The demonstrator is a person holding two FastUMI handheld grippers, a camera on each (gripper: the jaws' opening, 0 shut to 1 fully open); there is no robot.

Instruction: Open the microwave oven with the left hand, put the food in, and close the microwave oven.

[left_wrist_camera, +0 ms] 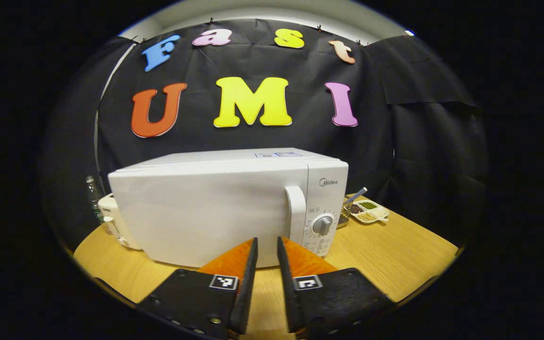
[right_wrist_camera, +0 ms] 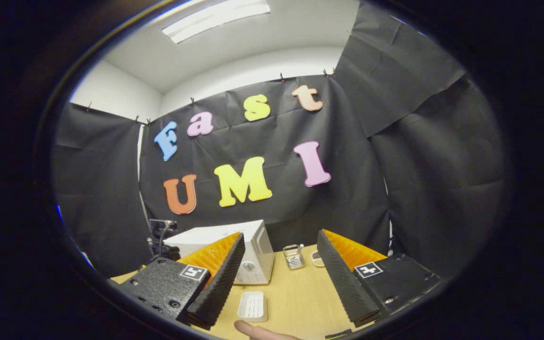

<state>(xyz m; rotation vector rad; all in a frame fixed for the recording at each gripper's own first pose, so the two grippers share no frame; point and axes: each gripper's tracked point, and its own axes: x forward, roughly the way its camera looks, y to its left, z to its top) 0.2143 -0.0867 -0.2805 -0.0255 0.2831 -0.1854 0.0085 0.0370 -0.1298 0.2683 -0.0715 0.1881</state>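
A white microwave oven [left_wrist_camera: 215, 208] stands on the wooden table [left_wrist_camera: 395, 255] with its door closed. Its upright handle [left_wrist_camera: 295, 212] sits just left of the round dial [left_wrist_camera: 322, 224]. My left gripper [left_wrist_camera: 267, 240] is in front of the door's lower edge, left of the handle, open by a narrow gap with nothing in it. In the right gripper view the microwave oven [right_wrist_camera: 253, 255] is farther off. A small white ridged dish [right_wrist_camera: 253, 306] lies on the table [right_wrist_camera: 295, 293] before it. My right gripper [right_wrist_camera: 281, 233] hangs wide open and empty above the table.
A divided white tray of grains [left_wrist_camera: 371, 211] and a striped stick [left_wrist_camera: 356, 195] lie right of the oven. A bottle [left_wrist_camera: 93, 198] and a white appliance [left_wrist_camera: 111, 222] stand at its left. A wire basket [right_wrist_camera: 293, 256] sits behind. A fingertip [right_wrist_camera: 262, 330] shows at the table's near edge.
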